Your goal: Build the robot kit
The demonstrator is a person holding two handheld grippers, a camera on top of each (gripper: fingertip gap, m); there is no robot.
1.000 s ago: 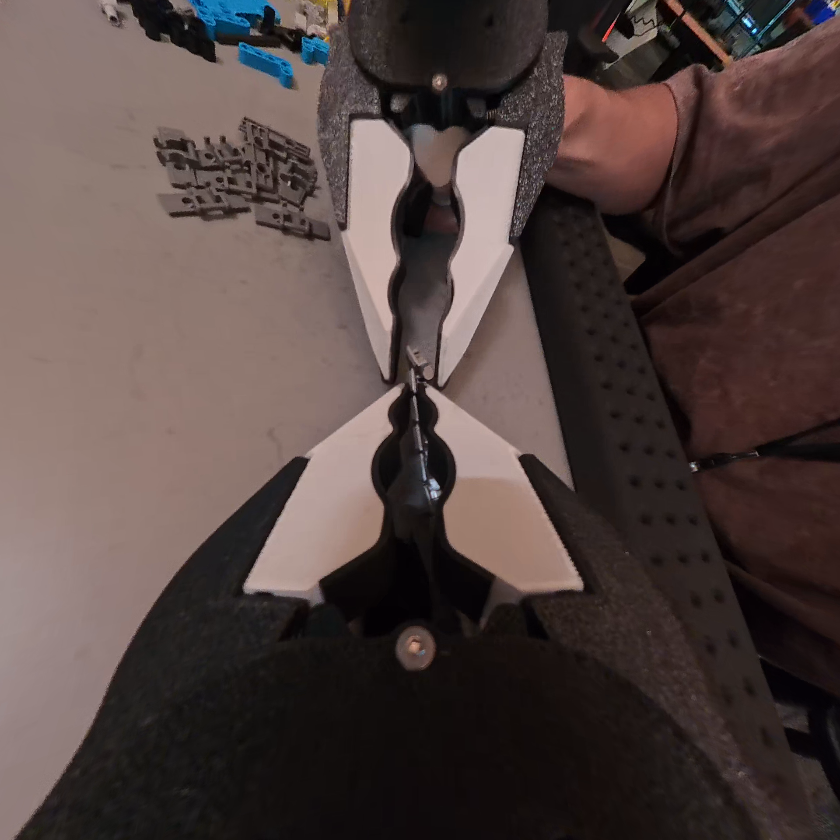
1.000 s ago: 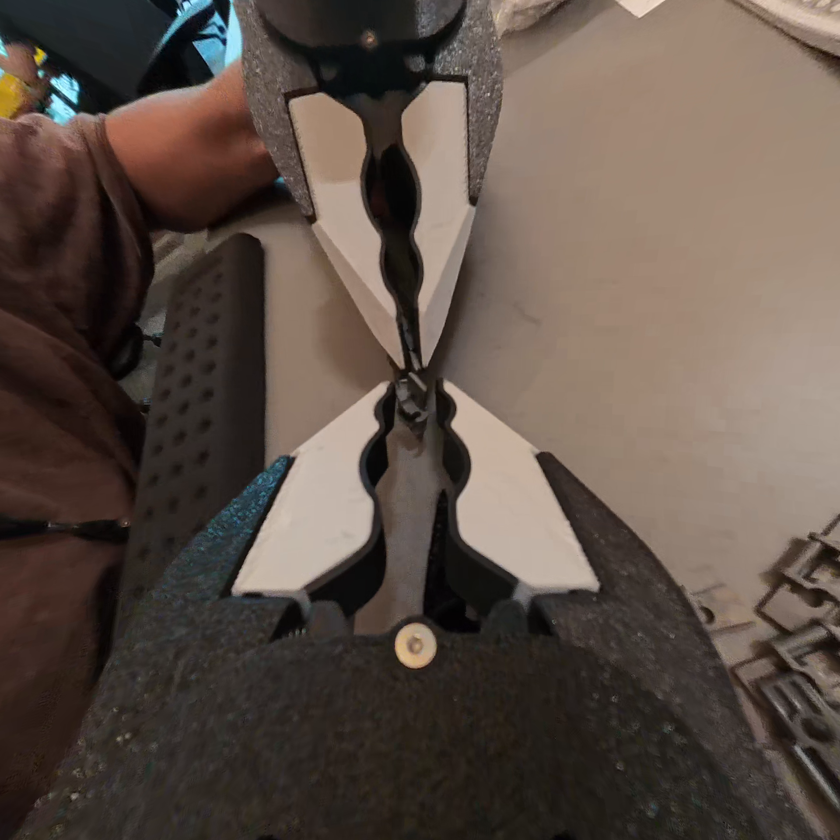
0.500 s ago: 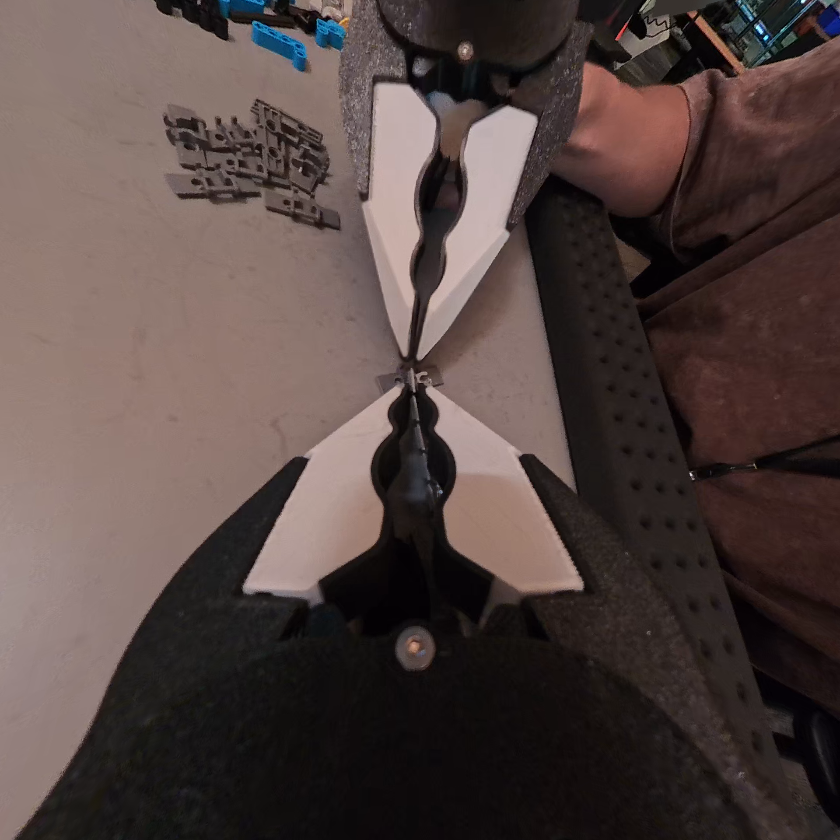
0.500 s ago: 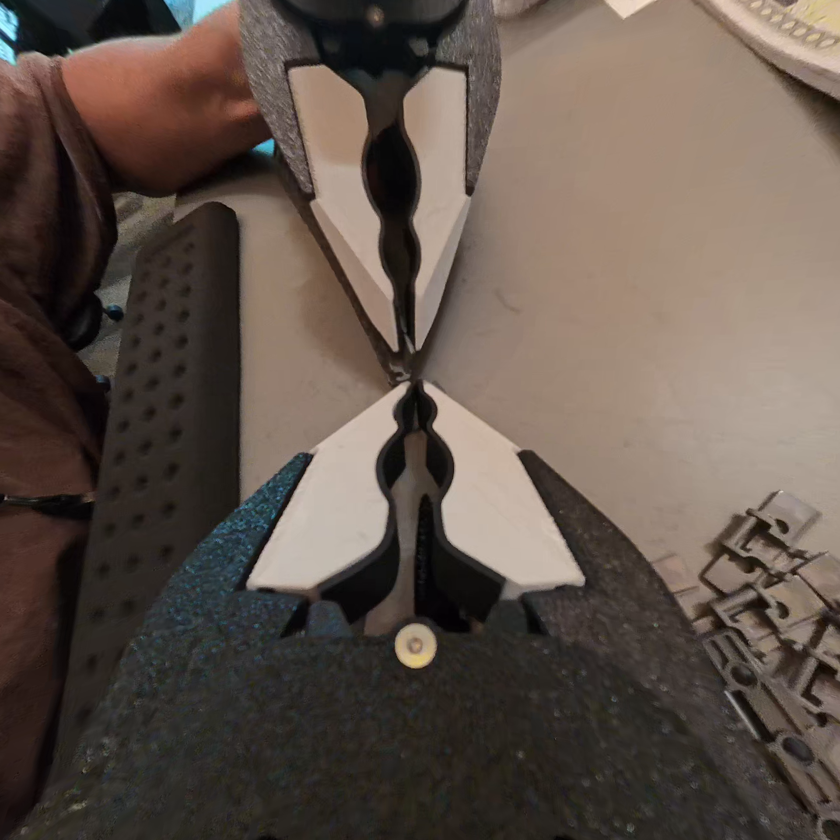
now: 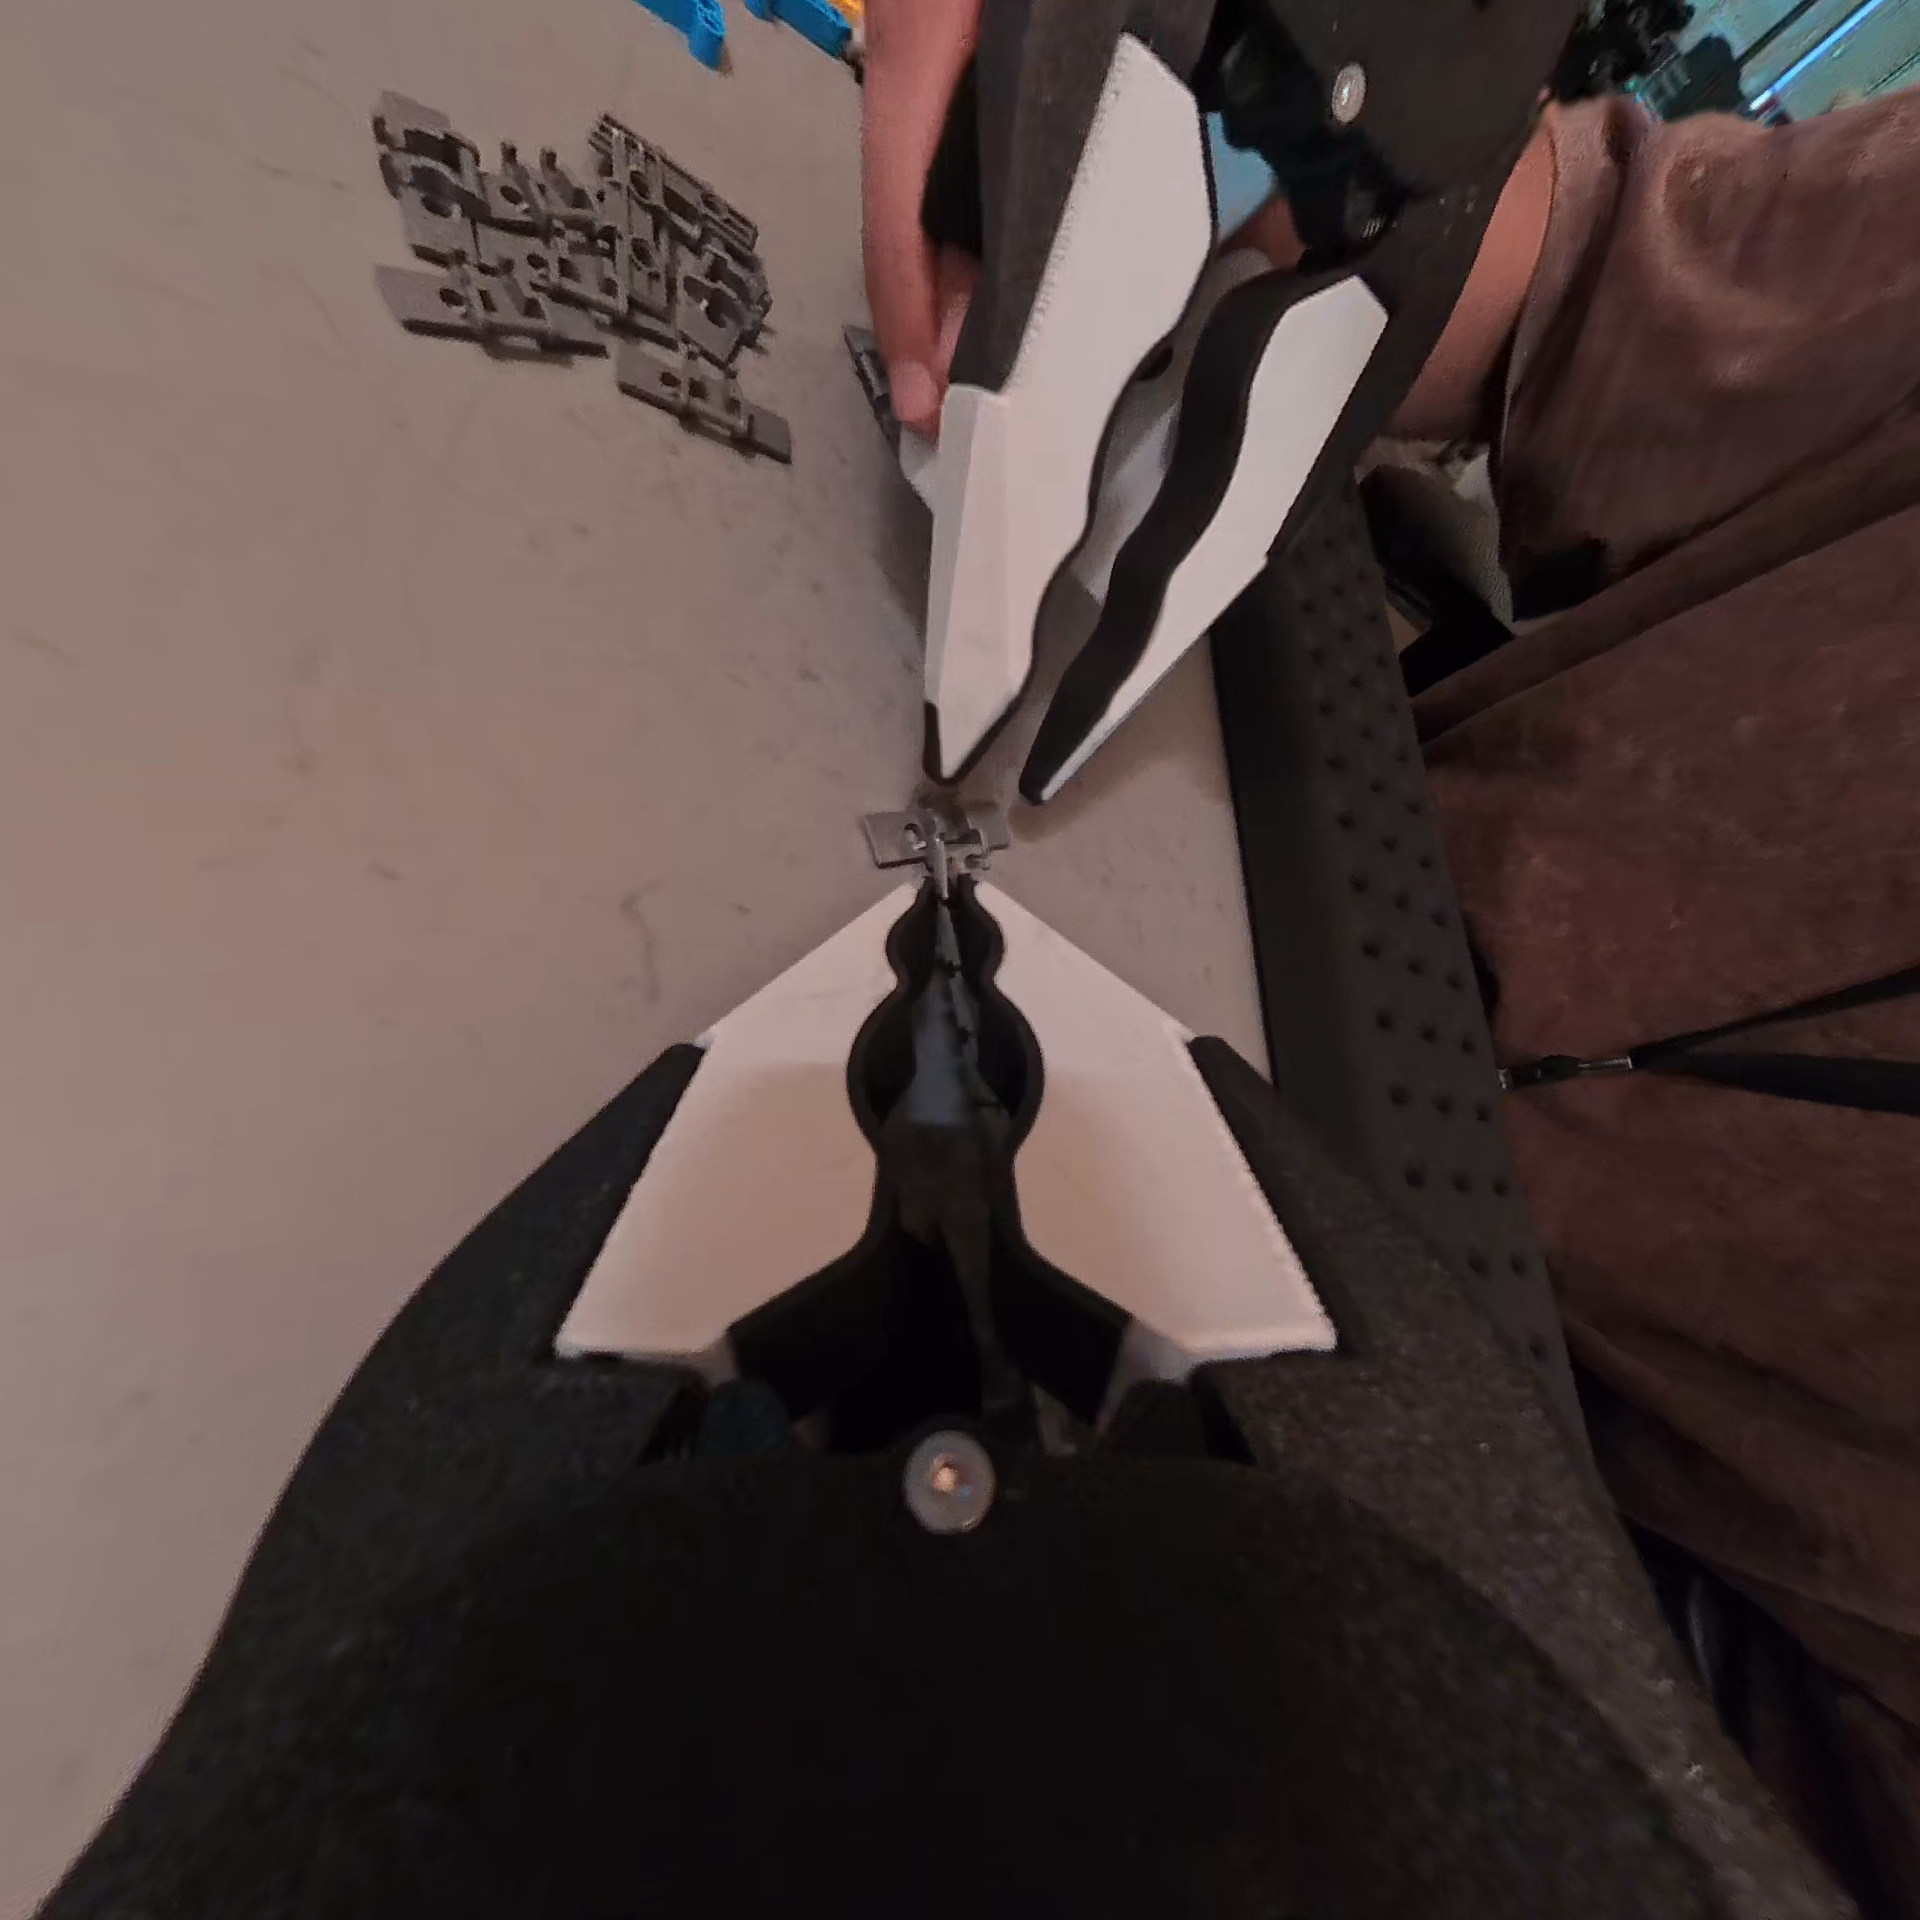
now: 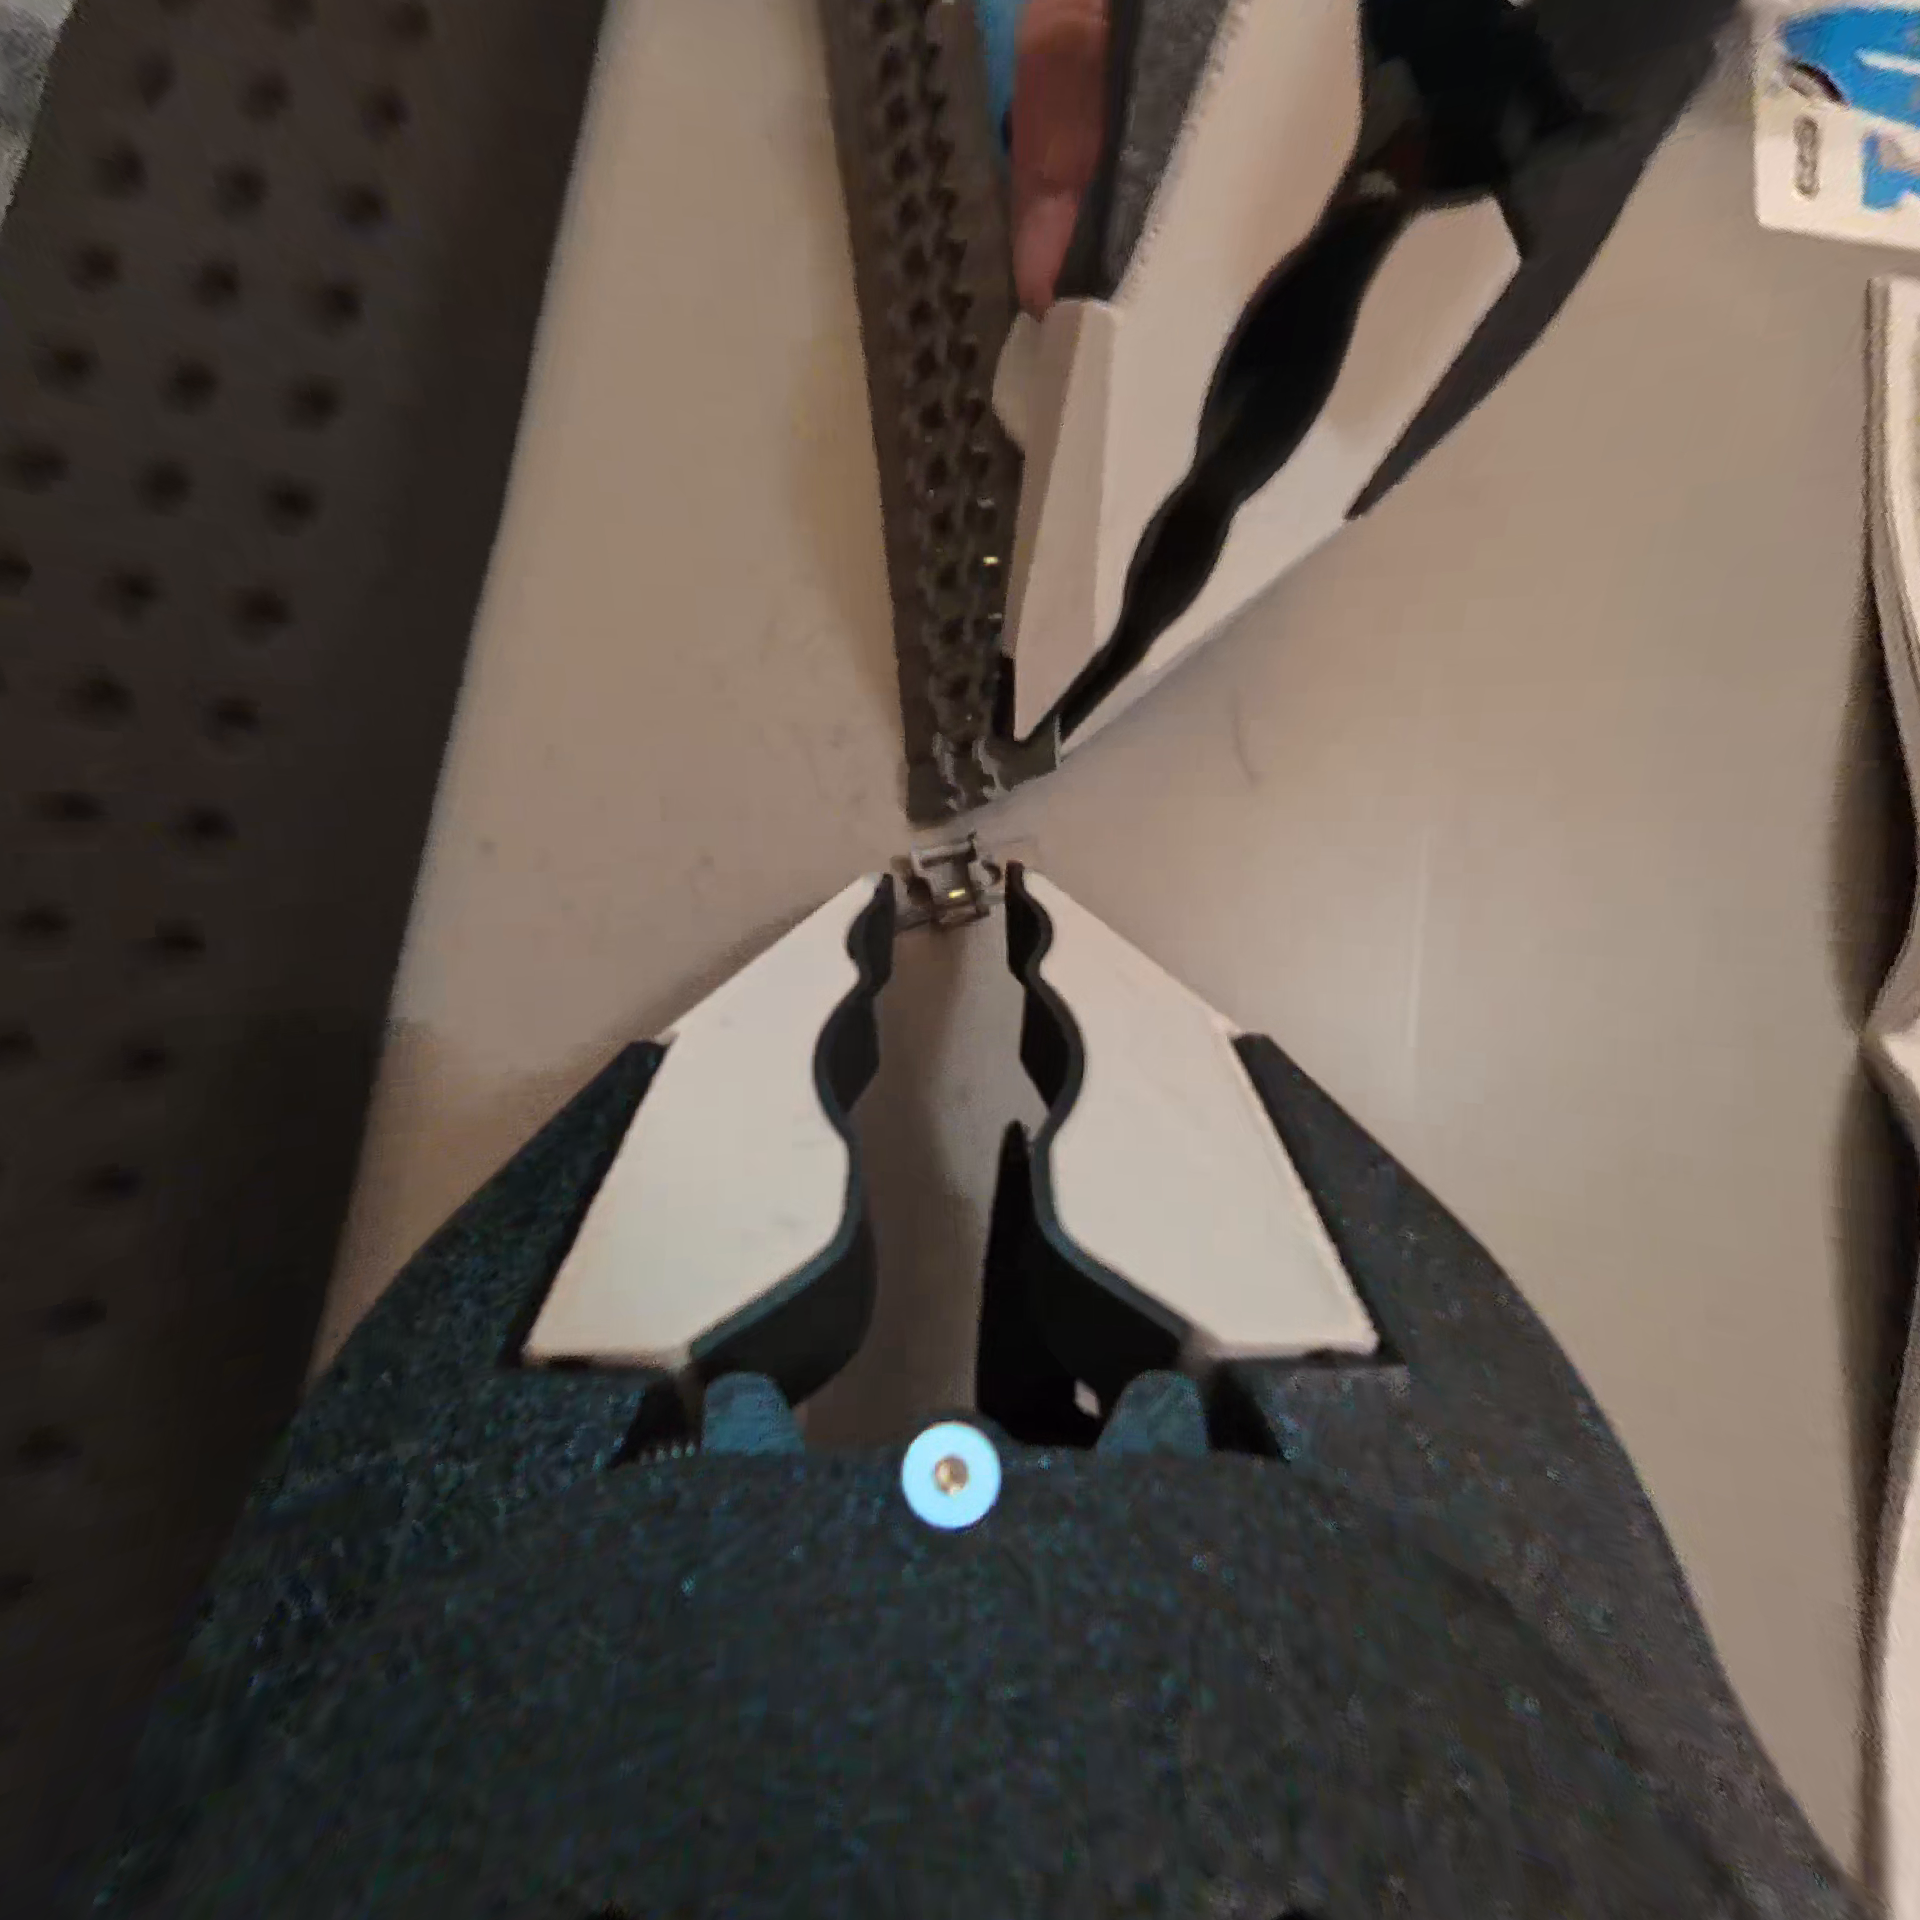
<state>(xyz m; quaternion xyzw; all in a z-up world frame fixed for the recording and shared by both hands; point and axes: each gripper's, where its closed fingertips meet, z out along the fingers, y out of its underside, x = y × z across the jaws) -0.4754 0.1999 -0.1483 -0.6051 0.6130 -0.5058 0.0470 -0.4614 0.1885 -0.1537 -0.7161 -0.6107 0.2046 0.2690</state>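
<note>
The bench [image 5: 312, 727] carries everything. A black perforated mat [image 5: 1351, 935] runs along its near edge, by the person's brown sleeve, and a pile of grey links [image 5: 582, 260] lies toward the far left.

My left gripper [image 5: 940, 899] is closed down to a sliver on a strip of grey links [image 6: 940, 468], which runs back between my fingers and pokes out just past the tips. My right gripper [image 6: 945, 878] faces it tip to tip, jaws parted about one link's width and holding nothing.

A small grey link [image 5: 914, 836] sits crosswise at the end of the strip, over the bare bench just inside the mat. In the right wrist view it lies between my right tips. The blur hides whether they touch it, and whether it has joined the strip.

I judge the strip light but floppy at each joint, so it wants gripping close to its free end, flat faces against my pads. The single link looks like stiff, hard plastic, small and apt to skid or twist. I would pinch it across its two flat sides, clear of the end that mates.
</note>
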